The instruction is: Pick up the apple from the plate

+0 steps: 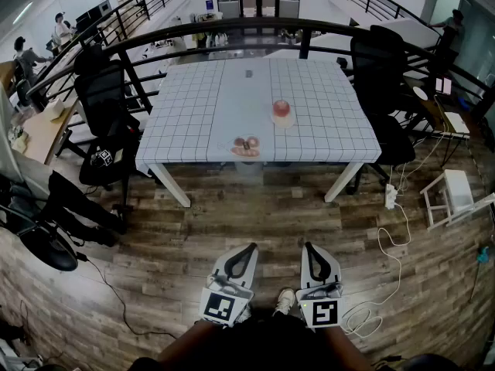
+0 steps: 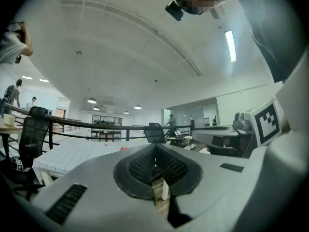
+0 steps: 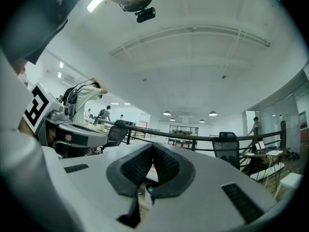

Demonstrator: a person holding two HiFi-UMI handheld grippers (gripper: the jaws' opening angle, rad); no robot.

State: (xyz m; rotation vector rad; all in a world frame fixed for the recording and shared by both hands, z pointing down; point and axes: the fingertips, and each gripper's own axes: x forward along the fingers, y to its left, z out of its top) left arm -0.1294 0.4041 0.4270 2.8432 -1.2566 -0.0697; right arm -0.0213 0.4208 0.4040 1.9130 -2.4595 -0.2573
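Far ahead in the head view stands a white checked table (image 1: pixel 201 107). A plate (image 1: pixel 246 153) near its front edge carries two reddish fruits (image 1: pixel 240 142). Further back, a red apple (image 1: pixel 281 107) rests on a small pale dish (image 1: pixel 283 120). My left gripper (image 1: pixel 250 246) and right gripper (image 1: pixel 308 246) hover low over the wooden floor, well short of the table, side by side. Both are shut with nothing between the jaws. In the left gripper view the left gripper (image 2: pixel 155 147) points level at the table (image 2: pixel 72 153). The right gripper (image 3: pixel 152 147) also points level.
Black office chairs (image 1: pixel 104 99) (image 1: pixel 379 76) flank the table, and a curved black railing (image 1: pixel 255 28) runs behind it. A white stool (image 1: pixel 452 195) stands at the right. A white cable and a power strip (image 1: pixel 390 199) lie on the floor. People sit at desks far left.
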